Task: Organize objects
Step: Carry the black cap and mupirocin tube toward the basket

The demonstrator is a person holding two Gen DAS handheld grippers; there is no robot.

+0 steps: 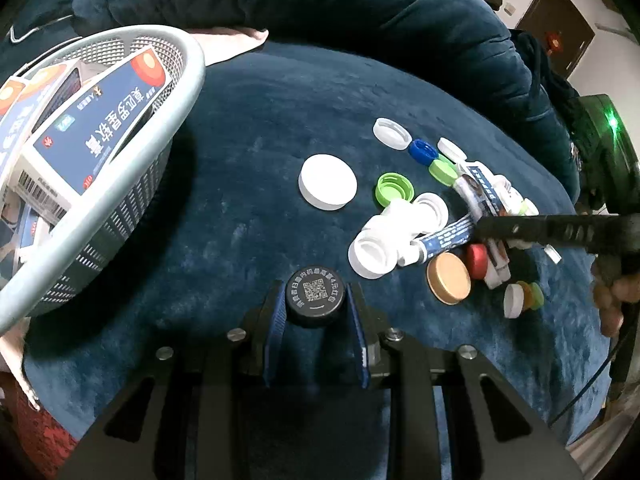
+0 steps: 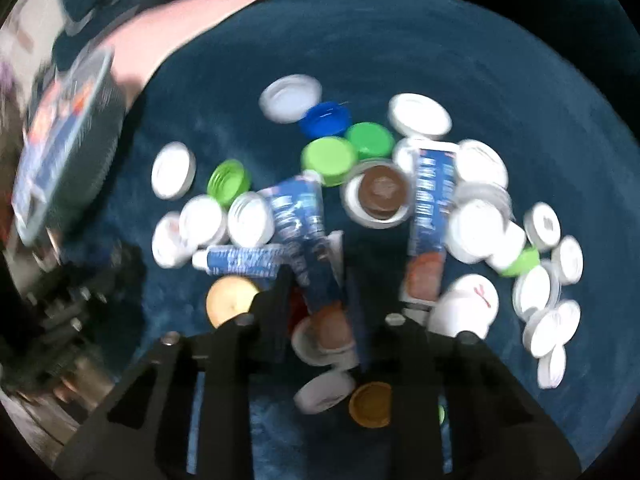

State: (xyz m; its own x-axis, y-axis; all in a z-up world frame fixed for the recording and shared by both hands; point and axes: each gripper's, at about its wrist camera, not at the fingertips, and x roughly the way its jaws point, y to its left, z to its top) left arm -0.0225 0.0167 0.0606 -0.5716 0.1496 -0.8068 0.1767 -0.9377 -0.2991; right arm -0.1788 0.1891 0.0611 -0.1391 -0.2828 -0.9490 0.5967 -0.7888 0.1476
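My left gripper [image 1: 316, 300] is shut on a black cap [image 1: 316, 295] with a QR code on top, held just above the dark blue cloth [image 1: 240, 160]. A grey mesh basket [image 1: 120, 184] with blue ointment boxes [image 1: 100, 132] stands to its left. My right gripper [image 2: 320, 280] hangs over a heap of caps and ointment tubes; a blue tube [image 2: 304, 232] lies between its jaws, which look nearly closed on it, but the view is blurred. It also shows in the left wrist view [image 1: 480, 229] at the heap.
Scattered on the cloth: a large white lid [image 1: 327, 182], green caps [image 1: 394, 190], a blue cap [image 1: 423, 151], a gold lid [image 1: 448, 278], a red cap [image 1: 478, 261], a white bottle [image 1: 384, 240], a second tube [image 2: 430, 208]. A dark cushion [image 1: 320, 4] rings the far side.
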